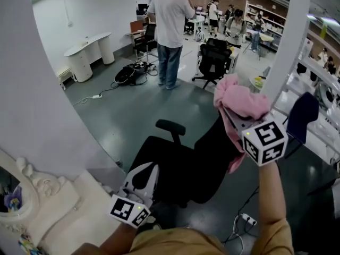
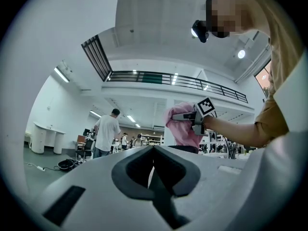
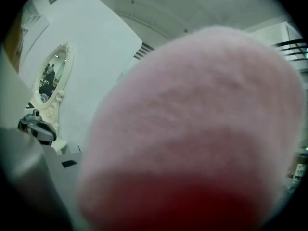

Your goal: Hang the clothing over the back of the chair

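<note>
At the right gripper [image 1: 227, 109]: closed on a bunched fold of the pink clothing [image 1: 241, 100]. Shows nothing but pink fleece [image 3: 202, 129] in its own view, pressed right against the lens, with the jaws buried under it. Spills over the jaw tips as a lump, with a narrow tail dropping past the marker cube [image 1: 264, 142], long axis roughly vertical.

Below and just short of those jaws: the chair back [image 1: 210, 163], dark and upright, its top edge running across the line of the jaws. Calls, by the look of it, for a carry down and over that edge so the tail falls on the far side.

At the left gripper [image 1: 143, 171]: shut or all but shut on nothing, only a hairline slit between the jaws. Sits low by the seat [image 1: 159, 155], well apart from the clothing, so clearly the farther of the two.

Hard to tell whether the tail already touches the chair back. Hides part of the top edge behind cloth and gripper. Cannot judge how much fabric is wadded in the lump.
</note>
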`<move>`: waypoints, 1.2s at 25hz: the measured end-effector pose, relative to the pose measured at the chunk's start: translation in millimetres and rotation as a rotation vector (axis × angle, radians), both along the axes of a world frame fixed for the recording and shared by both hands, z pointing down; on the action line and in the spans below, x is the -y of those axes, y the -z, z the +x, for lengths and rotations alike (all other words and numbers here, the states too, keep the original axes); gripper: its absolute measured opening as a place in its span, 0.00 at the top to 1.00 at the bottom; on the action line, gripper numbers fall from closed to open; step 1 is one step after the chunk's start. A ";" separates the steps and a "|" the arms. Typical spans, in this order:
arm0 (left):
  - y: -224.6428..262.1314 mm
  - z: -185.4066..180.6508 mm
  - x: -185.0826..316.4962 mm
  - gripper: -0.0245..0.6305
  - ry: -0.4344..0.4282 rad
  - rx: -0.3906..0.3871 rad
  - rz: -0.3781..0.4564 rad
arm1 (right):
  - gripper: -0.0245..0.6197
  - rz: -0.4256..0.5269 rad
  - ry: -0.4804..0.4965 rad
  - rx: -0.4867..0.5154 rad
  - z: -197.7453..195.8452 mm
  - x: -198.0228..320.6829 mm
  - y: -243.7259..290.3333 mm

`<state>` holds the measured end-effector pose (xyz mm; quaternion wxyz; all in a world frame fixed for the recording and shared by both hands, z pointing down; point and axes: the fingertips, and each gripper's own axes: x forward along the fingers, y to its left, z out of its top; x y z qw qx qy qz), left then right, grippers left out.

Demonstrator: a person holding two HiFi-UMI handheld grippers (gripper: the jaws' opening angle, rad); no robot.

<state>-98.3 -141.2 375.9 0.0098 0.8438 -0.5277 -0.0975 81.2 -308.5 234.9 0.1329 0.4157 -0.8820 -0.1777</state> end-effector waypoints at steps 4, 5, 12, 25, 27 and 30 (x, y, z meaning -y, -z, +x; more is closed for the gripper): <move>-0.4 -2.8 -5.0 0.96 0.008 -0.002 -0.001 | 0.62 0.010 0.004 -0.156 -21.0 8.1 -24.0; 0.1 -3.3 -6.1 0.96 0.011 -0.002 -0.003 | 0.62 0.021 -0.003 -0.209 -25.3 10.4 -29.5; -3.4 -11.5 -14.5 0.96 0.030 -0.005 -0.018 | 0.61 0.051 -0.054 -0.543 -33.6 38.9 -83.0; -7.2 -28.6 -16.6 0.96 0.056 -0.022 -0.039 | 0.52 -0.171 0.006 -0.868 -33.2 43.9 -162.7; -7.8 -29.9 -16.5 0.96 0.053 -0.025 -0.041 | 0.51 -0.189 0.002 -0.872 -32.6 43.4 -163.7; -9.2 -31.3 -14.2 0.96 0.049 -0.034 -0.042 | 0.46 -0.224 0.009 -0.897 -31.4 42.4 -167.1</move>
